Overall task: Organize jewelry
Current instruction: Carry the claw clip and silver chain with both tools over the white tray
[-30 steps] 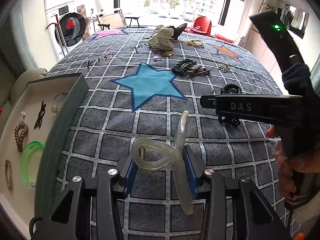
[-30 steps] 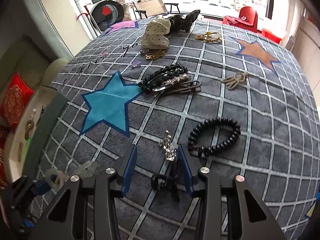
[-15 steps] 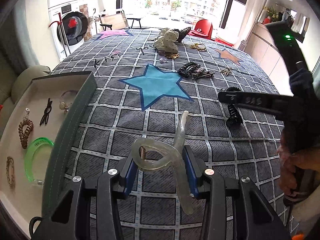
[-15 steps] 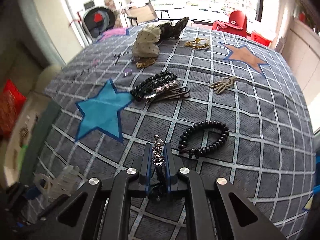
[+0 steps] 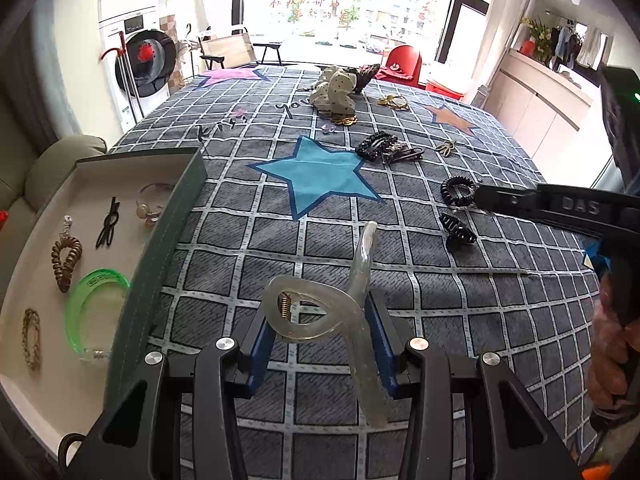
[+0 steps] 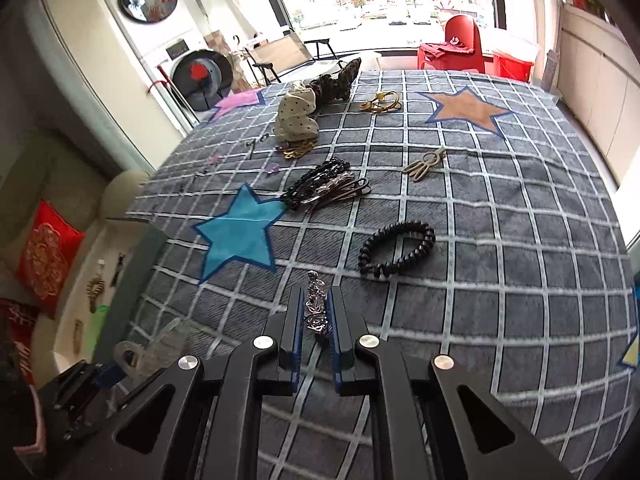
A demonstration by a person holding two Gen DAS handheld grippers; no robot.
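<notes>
My left gripper (image 5: 320,316) is shut on a translucent clear hair clip (image 5: 340,316) and holds it above the checked cloth, right of the green-edged tray (image 5: 168,232). The tray holds a green bangle (image 5: 94,312), a brown coil tie (image 5: 66,258), a black clip (image 5: 108,226) and other pieces. My right gripper (image 6: 316,308) is shut on a black claw clip with a silver ornament (image 6: 316,306), lifted above the cloth. It also shows in the left wrist view (image 5: 458,232). A black coil hair tie (image 6: 396,248) lies just beyond it.
On the cloth farther off lie black beaded and metal clips (image 6: 324,186), a bronze pin (image 6: 426,162), gold pieces (image 6: 382,102), and polka-dot scrunchies (image 6: 298,114). A sofa with a red cushion (image 6: 48,256) stands left of the tray.
My right gripper closed on the black claw clip and lifted it off the cloth. My left gripper rose and drew back a little, still holding the clear clip.
</notes>
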